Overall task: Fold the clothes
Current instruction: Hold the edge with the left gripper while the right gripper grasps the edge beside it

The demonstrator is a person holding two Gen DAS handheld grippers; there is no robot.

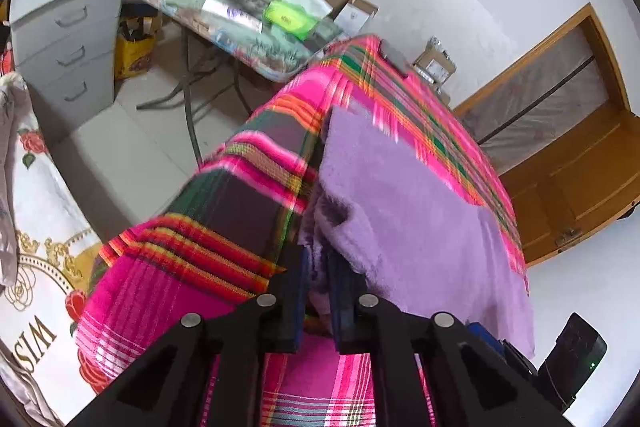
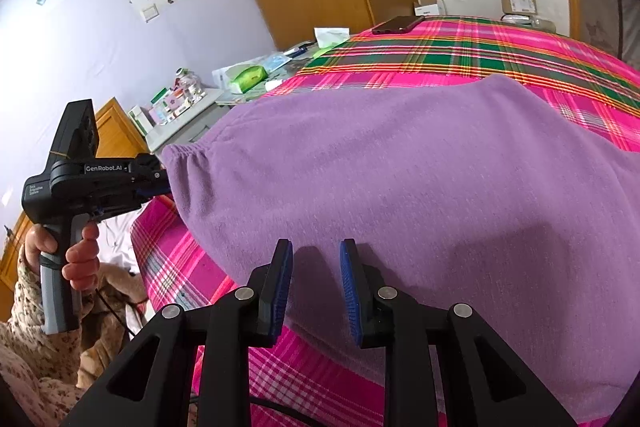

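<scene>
The left gripper [image 1: 316,291] is pinching the purple garment [image 2: 400,187] at its gathered corner, at the bed's [image 2: 520,55] near left edge. The right gripper [image 2: 316,279] is hovering half open and empty over the garment's near edge. If only one corner lifts, the fleece is likely to drag and bunch.

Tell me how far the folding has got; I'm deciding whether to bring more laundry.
Barely started. Done: the purple garment lies spread over the pink plaid blanket; no fold shows yet. In hand: the left claw pinches its gathered edge, while the right claw hovers open above the cloth. Left: all the folding itself.
</scene>
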